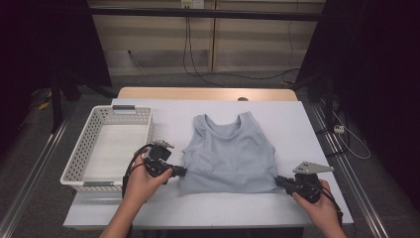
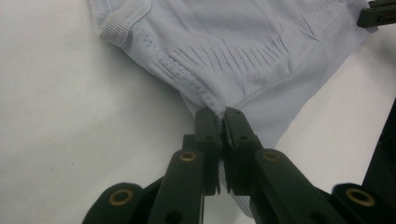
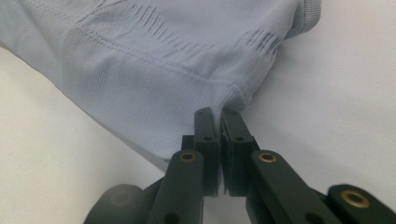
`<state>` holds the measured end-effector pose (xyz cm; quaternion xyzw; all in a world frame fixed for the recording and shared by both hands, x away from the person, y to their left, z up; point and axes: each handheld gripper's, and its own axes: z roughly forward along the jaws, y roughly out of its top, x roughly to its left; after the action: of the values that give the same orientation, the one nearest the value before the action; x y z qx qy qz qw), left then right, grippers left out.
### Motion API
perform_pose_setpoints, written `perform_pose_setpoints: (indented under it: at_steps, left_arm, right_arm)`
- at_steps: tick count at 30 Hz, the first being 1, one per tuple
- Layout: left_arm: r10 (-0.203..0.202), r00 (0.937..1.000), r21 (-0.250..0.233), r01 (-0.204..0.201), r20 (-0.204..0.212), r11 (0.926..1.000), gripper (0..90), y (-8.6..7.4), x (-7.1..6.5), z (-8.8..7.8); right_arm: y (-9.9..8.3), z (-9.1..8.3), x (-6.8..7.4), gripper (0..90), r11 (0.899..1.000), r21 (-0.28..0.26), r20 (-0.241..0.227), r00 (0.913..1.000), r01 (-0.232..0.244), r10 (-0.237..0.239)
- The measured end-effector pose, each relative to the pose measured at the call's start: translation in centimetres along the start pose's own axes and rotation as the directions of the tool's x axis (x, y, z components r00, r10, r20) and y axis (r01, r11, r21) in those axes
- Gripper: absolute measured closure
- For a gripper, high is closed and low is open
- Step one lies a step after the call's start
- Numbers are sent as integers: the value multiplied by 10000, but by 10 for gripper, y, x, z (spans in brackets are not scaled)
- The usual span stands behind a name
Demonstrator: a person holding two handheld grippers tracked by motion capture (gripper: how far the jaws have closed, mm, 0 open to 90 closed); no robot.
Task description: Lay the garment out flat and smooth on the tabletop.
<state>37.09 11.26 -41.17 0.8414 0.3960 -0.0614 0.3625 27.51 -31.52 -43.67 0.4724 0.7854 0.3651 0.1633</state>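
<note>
A pale blue sleeveless top (image 1: 229, 153) lies flat on the white table (image 1: 208, 203), neck toward the far side. My left gripper (image 1: 182, 171) is shut on the top's left edge near the hem. In the left gripper view the two black jaws (image 2: 218, 116) pinch the ribbed fabric (image 2: 233, 51) tightly. At the top's lower right corner my right gripper (image 1: 280, 181) is shut on the fabric too. The right gripper view has its jaws (image 3: 218, 115) closed on the hem band (image 3: 154, 93), and the other gripper's tip (image 2: 378, 14) is at the far corner in the left gripper view.
A white perforated basket (image 1: 94, 130) stands at the table's left side, close to my left hand. Beyond the table are a wooden board (image 1: 208, 93), cables (image 1: 237, 74) on the floor and dark curtains.
</note>
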Motion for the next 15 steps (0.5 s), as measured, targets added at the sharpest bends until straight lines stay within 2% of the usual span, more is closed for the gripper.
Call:
perform_pose_setpoints:
  at_steps: [9,15]
  left_arm:
    - [-29,10000,25,29,27,10000,857,-4,-2,-4]
    - [99,10000,237,-99,13,9997,856,-10,-5,-5]
  right_arm:
    - [-2,-7,5,872,9999,-119,-192,9998,79,-81]
    - [-7,-12,9,872,9998,-134,-339,9994,117,-121]
